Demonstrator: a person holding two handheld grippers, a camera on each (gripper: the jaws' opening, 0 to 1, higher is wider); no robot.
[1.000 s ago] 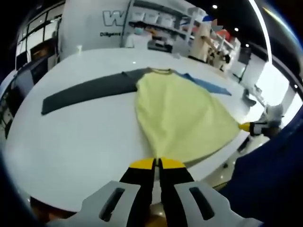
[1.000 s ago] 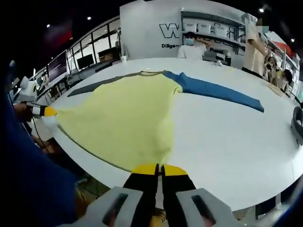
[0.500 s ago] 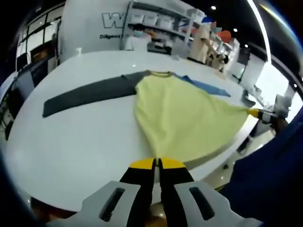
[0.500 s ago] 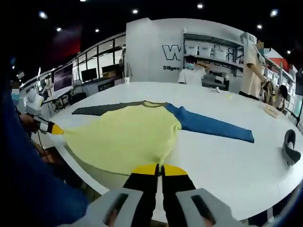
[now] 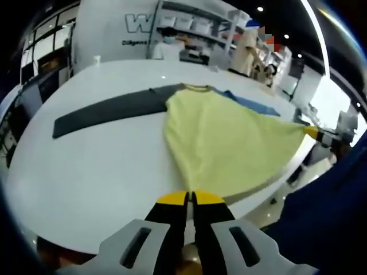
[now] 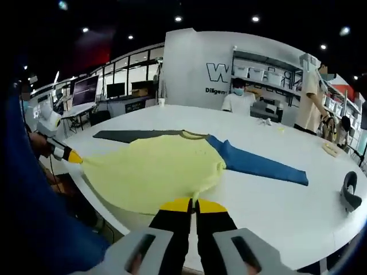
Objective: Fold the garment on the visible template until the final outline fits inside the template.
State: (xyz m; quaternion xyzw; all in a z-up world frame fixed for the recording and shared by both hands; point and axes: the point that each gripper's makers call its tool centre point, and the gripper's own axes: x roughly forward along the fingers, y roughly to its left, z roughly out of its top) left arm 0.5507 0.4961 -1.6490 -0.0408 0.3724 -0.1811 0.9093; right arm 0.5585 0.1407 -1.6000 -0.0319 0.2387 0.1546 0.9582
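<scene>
A long-sleeved shirt lies on the white round table (image 5: pixel 86 172), with a yellow body (image 5: pixel 223 137), a dark grey sleeve (image 5: pixel 109 112) and a blue sleeve (image 5: pixel 252 104). My left gripper (image 5: pixel 190 198) is shut on one corner of the yellow hem at the near table edge. The right gripper (image 5: pixel 313 133) shows at the right, holding the other hem corner. In the right gripper view the yellow body (image 6: pixel 155 169) spreads ahead, with the blue sleeve (image 6: pixel 261 166) right and the grey sleeve (image 6: pixel 129 135) left. My right gripper (image 6: pixel 194 204) is shut on the hem, and the left gripper (image 6: pixel 70 154) holds the far corner.
A dark curved object (image 6: pixel 350 192) lies on the table at the right. A small cup (image 6: pixel 162 102) stands at the far edge. People stand by shelves (image 6: pixel 258 74) at the back. The person's blue clothing (image 6: pixel 34 229) is close on the left.
The right gripper has risen with its hem corner, stretching the hem taut between the two grippers. The left gripper has held almost still.
</scene>
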